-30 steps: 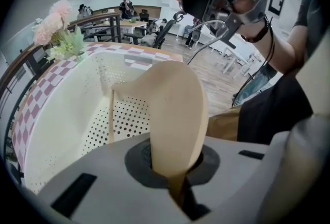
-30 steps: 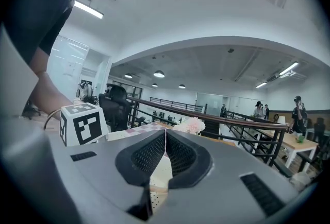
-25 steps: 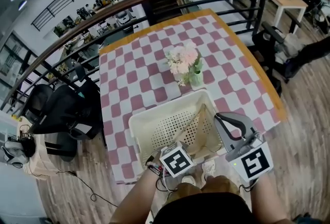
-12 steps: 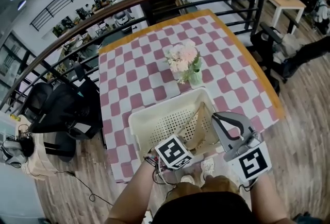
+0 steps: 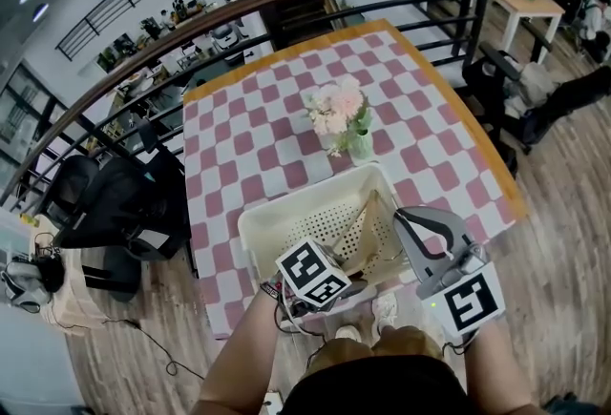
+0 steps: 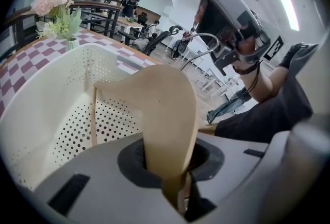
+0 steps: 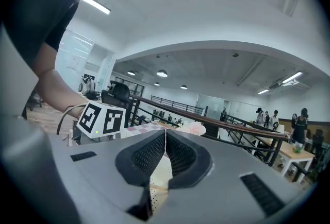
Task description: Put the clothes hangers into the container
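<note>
The hanger stands between the left gripper's just-opening jaws.

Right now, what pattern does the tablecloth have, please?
The tablecloth is checked pink and white, clearest in the head view.

Pale tan curved clothes hanger, centre of left gripper view: looks like wood, smooth, matt with a faint sheen. Cream perforated rectangular basket, lower centre of head view: moulded plastic, smooth, slightly glossy. Pink-and-white checked tablecloth, centre: matt cloth. Brown plank floor, right edge: wood, satin. Dark curved railing, top: painted metal bars under a brown wood-look rail. Small green vase: shiny, glassy.
</note>
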Motion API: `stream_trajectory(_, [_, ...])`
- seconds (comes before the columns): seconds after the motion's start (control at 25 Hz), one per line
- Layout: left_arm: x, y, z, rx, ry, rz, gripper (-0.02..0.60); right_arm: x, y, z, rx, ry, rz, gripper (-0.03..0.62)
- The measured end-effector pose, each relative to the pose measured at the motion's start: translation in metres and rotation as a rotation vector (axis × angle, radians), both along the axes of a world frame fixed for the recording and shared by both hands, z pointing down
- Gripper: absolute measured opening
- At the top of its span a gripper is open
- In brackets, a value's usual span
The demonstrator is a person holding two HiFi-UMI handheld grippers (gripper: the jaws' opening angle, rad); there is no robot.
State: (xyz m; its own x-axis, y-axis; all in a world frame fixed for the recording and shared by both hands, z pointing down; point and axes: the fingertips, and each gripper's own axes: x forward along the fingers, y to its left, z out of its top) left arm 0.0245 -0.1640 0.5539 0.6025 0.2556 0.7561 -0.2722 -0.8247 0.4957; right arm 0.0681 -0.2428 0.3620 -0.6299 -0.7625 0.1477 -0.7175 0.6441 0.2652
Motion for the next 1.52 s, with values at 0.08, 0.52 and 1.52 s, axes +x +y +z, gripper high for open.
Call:
stream_trajectory(0.08, [0.0, 0.003, -0.002, -0.02, 0.007, 0.014, 0.094, 0.0, 0.0, 0.0, 0.004, 0.0, -0.002, 0.034])
stream_trajectory(0.52, [0.003, 0.029, 0.016, 0.002, -0.089, 0.096, 0.219, -0.004, 0.0, 0.001, -0.006, 0.004, -0.007, 0.034])
stream_trajectory(1.52, [-0.006, 0.009, 0.01, 0.307, -0.151, 0.012, 0.206, -0.019, 0.025, 0.007, -0.031, 0.062, -0.004, 0.034])
